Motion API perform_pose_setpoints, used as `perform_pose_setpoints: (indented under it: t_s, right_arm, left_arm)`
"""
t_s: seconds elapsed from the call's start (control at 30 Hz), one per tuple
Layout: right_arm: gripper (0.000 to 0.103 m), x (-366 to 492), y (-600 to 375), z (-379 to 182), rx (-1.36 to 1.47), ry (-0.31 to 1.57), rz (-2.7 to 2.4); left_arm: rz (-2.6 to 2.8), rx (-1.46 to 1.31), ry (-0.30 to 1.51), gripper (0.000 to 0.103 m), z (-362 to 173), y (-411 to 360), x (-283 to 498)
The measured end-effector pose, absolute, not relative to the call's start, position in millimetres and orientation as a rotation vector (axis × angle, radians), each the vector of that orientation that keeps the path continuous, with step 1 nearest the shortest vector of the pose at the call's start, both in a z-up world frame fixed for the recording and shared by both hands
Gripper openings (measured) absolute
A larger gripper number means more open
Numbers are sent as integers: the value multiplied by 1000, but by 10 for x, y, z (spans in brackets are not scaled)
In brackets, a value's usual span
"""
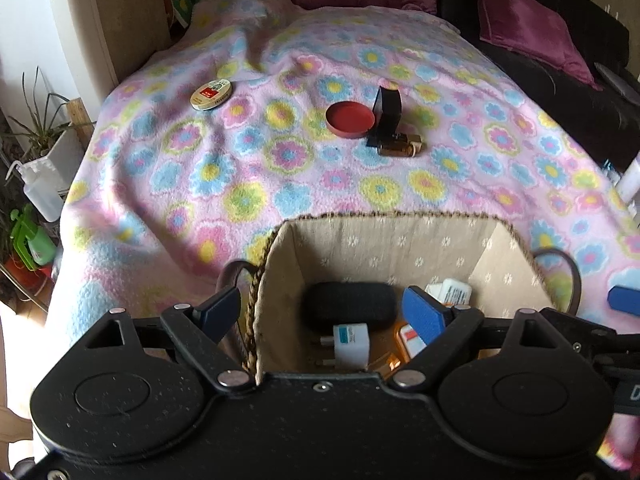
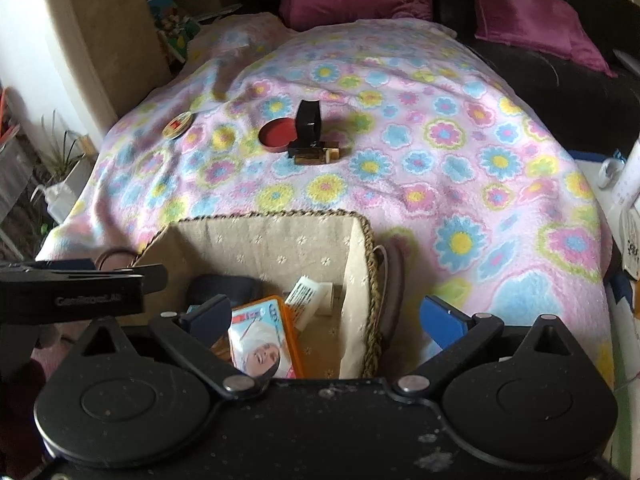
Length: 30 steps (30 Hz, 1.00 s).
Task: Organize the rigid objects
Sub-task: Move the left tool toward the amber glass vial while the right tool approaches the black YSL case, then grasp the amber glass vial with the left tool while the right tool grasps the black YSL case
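Observation:
A woven basket (image 1: 400,240) with a beige flowered lining sits on the floral blanket (image 1: 240,168), just below both grippers. It holds a black case (image 1: 348,306), a white plug adapter (image 1: 352,344), a white tube (image 2: 306,294) and an orange packet (image 2: 268,340). My left gripper (image 1: 322,312) is open, astride the basket's left wall. My right gripper (image 2: 328,318) is open wide, astride the basket's right wall (image 2: 372,280). Farther off on the blanket lie a round tin (image 1: 211,95), a red lid (image 1: 350,120), an upright black box (image 1: 388,108) and an amber bottle (image 1: 400,146).
Magenta cushions (image 1: 528,24) lean on a dark sofa (image 1: 560,92) behind the blanket. Potted plants and a white squeeze bottle (image 1: 40,196) stand on the floor at left. White objects (image 2: 628,184) sit off the blanket's right edge.

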State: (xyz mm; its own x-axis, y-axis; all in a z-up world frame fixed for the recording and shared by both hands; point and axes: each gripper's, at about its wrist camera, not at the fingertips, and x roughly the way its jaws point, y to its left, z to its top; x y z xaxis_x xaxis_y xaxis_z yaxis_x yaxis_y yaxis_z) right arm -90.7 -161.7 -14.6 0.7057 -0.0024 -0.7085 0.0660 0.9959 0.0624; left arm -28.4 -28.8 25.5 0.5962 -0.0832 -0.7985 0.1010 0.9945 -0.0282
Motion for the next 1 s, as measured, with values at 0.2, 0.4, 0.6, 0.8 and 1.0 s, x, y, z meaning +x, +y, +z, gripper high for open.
perform_pose_setpoints:
  t_s: [0.2, 0.4, 0.6, 0.8, 1.0]
  right_arm:
    - [98, -565, -1810, -49, 150, 767, -52]
    - [92, 24, -1928, -9, 116, 747, -53]
    - [87, 790, -1975, -84, 67, 753, -57]
    - [86, 1615, -1856, -163, 44, 771, -33]
    - [86, 2318, -1588, -333, -4, 784, -8]
  left_arm:
    - [-109, 1, 887, 90, 423, -266, 52]
    - [-109, 18, 869, 90, 435, -298, 559]
    - [-99, 59, 897, 90, 276, -354, 1117]
    - [-89, 70, 973, 90, 99, -305, 1618]
    - [-60, 75, 1003, 90, -43, -223, 1924]
